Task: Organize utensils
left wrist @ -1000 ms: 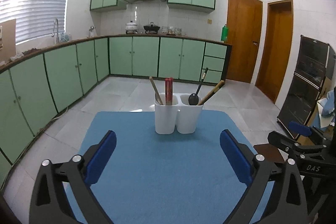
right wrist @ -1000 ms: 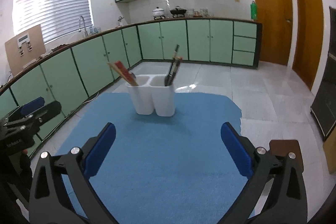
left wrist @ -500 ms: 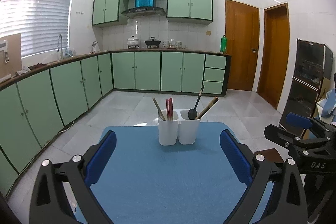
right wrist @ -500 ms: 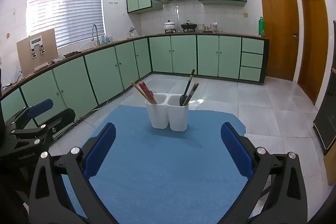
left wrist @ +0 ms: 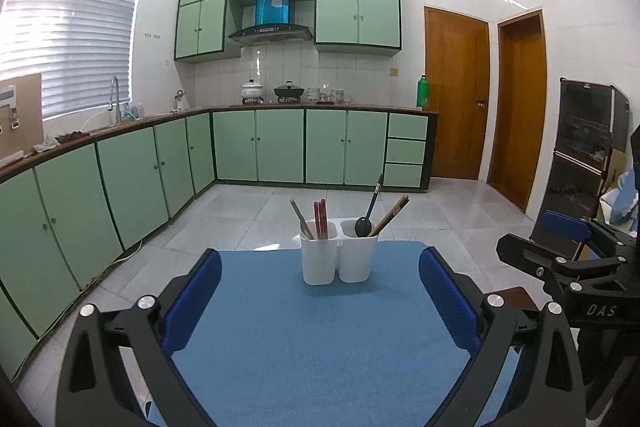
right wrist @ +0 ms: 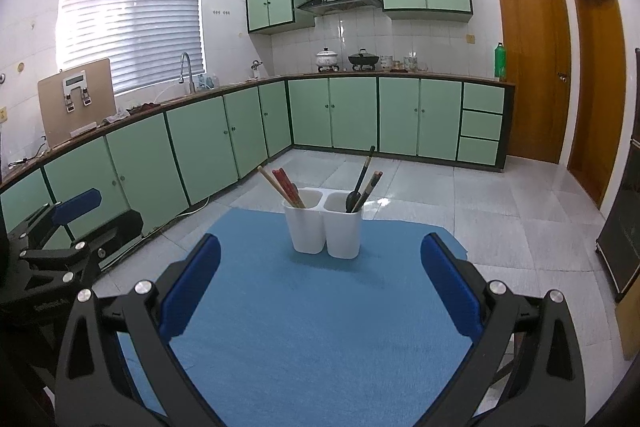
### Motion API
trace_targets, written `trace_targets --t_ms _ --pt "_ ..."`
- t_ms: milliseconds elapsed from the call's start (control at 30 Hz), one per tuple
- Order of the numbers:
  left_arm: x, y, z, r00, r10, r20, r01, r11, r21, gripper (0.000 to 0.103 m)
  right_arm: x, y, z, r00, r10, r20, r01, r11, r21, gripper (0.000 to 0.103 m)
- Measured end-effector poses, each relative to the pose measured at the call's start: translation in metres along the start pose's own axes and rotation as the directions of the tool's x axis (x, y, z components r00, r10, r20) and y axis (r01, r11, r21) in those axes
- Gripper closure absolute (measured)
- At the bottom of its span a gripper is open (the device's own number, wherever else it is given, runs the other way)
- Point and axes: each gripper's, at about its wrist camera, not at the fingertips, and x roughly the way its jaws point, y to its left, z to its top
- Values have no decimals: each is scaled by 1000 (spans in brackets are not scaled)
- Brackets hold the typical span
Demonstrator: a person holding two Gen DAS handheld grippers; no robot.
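Left gripper [left wrist: 320, 301] and right gripper [right wrist: 320, 289]: both with jaws spread wide and holding nothing, each poised above the blue mat [left wrist: 320, 347], short of the white two-compartment holder [left wrist: 339, 261]. Holder stands upright near the mat's far edge. Its left compartment contains red chopsticks [left wrist: 320, 221] and a wooden pair [left wrist: 301, 219]; its right compartment contains a black spoon [left wrist: 369, 215] and brown chopsticks [left wrist: 392, 215], all leaning.
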Motion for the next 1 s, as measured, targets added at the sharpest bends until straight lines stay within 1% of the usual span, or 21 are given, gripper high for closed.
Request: trace_targets --t_ms 1000 --pt "-3 0 -4 1000 3 -5 -3 1000 -9 6 0 3 -3 1000 2 -2 -2 1000 -13 6"
